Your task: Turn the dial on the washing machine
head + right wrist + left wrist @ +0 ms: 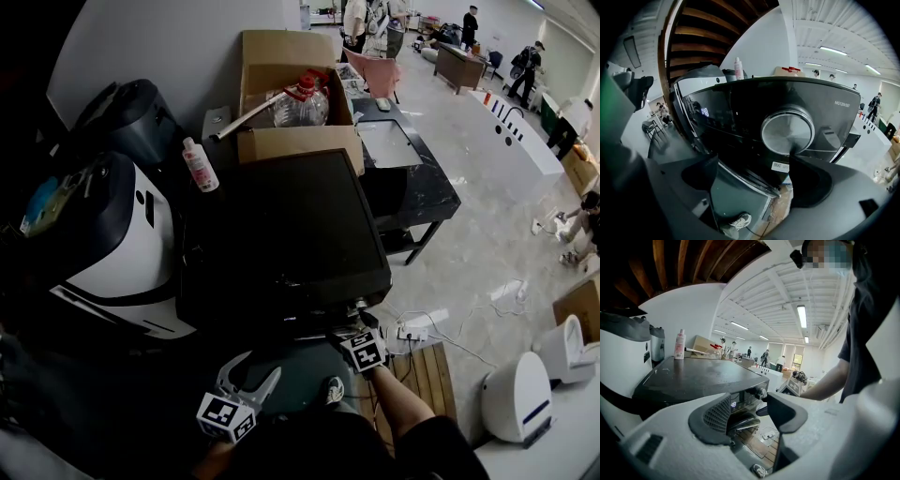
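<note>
Silver brushed dial (pixel 787 131) faces the spread right gripper (pixel 750 165), left gripper (pixel 749 416) likewise spread.

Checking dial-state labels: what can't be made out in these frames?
Right gripper view: the dial shows no readable pointer or setting marks; the display digits are blurred; whether the right gripper touches the dial is unclear.
Head view: the dial is hidden below the top edge of the washing machine, behind the right gripper.
Left gripper view: the left gripper blocks most of the front panel.

The washing machine display (pixel 733 404) reads 48.
</note>
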